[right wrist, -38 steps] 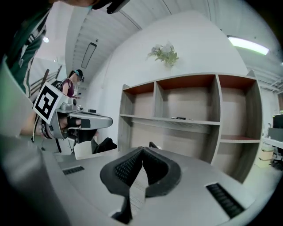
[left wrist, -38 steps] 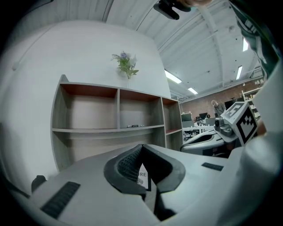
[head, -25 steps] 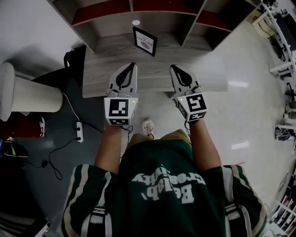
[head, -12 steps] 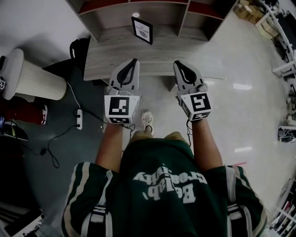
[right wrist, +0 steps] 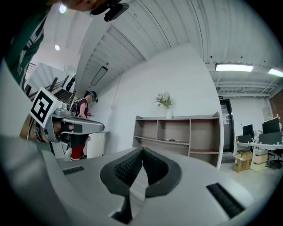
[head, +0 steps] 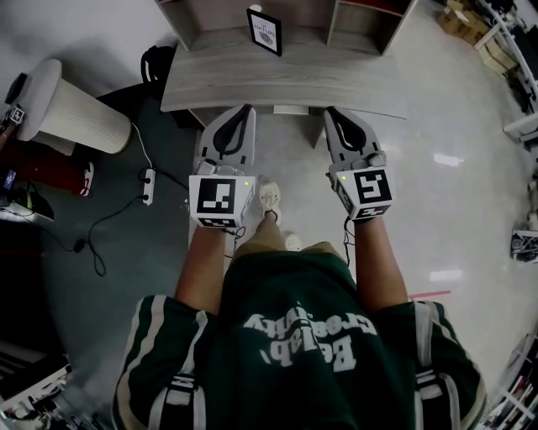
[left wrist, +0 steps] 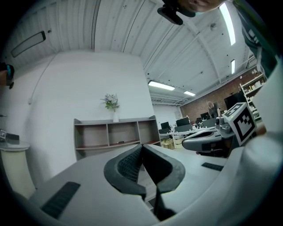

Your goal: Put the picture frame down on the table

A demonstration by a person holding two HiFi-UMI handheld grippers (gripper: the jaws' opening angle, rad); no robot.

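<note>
Checked left gripper (head: 245,109): jaws pressed together, nothing between; same for right gripper (head: 330,111), jaws closed tip to tip and empty; confirmed in both gripper views. Seeing both held level, side by side and apart, tips just at the near edge of the bench (head: 353,84) in head view, bodies over the floor (head: 454,193). Spotted frame (head: 264,30) well ahead of both: standing upright on the bench's far part, just in front of the shelf (head: 357,15); black border, pale print facing this way; touched by neither gripper. Seeing in both gripper views the shelf against a white wall (left wrist: 88,84), a plant (left wrist: 111,102) in a vase on top. Also noting a ribbed white cylinder (head: 74,117) on the floor left of the bench; power strip (head: 149,185) with cable beside it; one shoe (head: 269,198) below and between the grippers. Seeing a second person (right wrist: 82,110) far left in the right gripper view, behind the left gripper.
</note>
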